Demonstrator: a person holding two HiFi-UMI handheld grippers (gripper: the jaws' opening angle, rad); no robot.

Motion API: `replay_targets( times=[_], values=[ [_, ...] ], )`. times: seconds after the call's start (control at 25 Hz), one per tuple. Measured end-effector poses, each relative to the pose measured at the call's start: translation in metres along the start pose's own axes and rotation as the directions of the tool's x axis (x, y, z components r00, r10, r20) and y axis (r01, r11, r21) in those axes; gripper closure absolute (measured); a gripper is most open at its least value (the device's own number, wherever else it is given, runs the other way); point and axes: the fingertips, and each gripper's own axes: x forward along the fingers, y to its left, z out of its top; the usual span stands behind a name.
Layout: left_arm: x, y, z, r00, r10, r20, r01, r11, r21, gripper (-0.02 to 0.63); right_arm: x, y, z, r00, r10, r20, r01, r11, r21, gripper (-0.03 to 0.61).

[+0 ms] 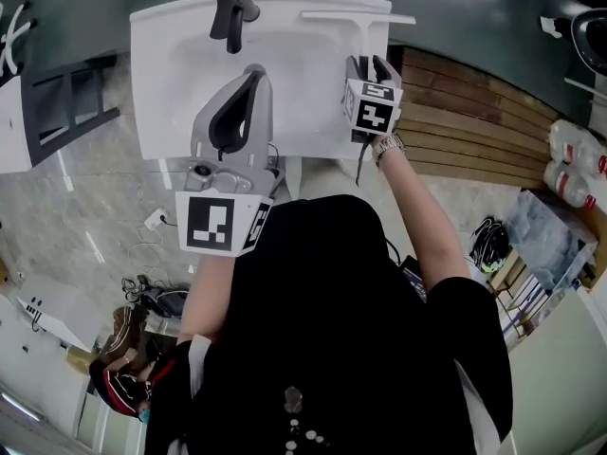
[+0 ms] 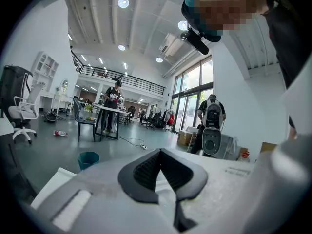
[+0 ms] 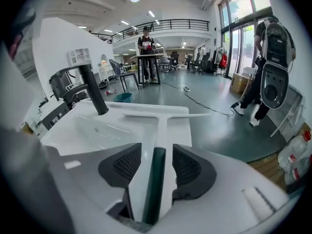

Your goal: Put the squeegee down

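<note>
Head view: the squeegee [image 1: 364,28] lies flat on the sink's [image 1: 171,93] right rim at 1 o'clock, with its blade end overhanging the far edge. Left gripper view: the left gripper [image 2: 161,152] has its fingers pressed together and holds nothing. Right gripper view: the right gripper [image 3: 156,156] has its fingers [image 3: 127,167] spread either side of the handle, so the squeegee already rests as the task wants. There is open room at 6 o'clock.

A tall, white-walled hall runs back under a ceiling [image 2: 97,18] set with round lights [image 2: 123,3]. A railed mezzanine [image 2: 127,80] crosses the far end, and floor-high windows [image 2: 195,99] bring daylight in along the right. The floor [image 2: 53,147] is glossy grey-green, with a teal bin [image 2: 88,158] and a power strip [image 2: 143,146] on it. A person [image 2: 113,99] stands at a high dark table [image 2: 112,112]; a white office chair [image 2: 23,112] and white shelf unit [image 2: 45,68] sit to the left. What may be a row of chairs [image 3: 202,63] lines the glass. Nearer, there is pale marble tile [image 1: 85,226] and a strip of wooden slats [image 1: 474,112].
</note>
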Motion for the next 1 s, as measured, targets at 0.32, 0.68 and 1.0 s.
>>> replay_targets(
  times=[0.32,0.68,1.0],
  values=[
    [-0.016,-0.012,-0.002,1.0,-0.027,-0.003,0.027,0.999,0.019,0.612,-0.036,0.003,0.019,0.995,0.026,0.094,-0.019,0.997,-0.073,0.377],
    [-0.036,-0.029,-0.009,0.999,-0.052,-0.01,0.052,0.998,0.021,0.612,-0.074,0.01,0.032,0.988,0.075,0.137,-0.064,0.994,-0.085,0.394],
    [-0.048,-0.032,-0.014,0.997,-0.08,-0.005,0.08,0.996,0.026,0.612,-0.114,0.0,0.055,0.978,0.067,0.197,-0.063,0.998,-0.027,0.451]
  ],
)
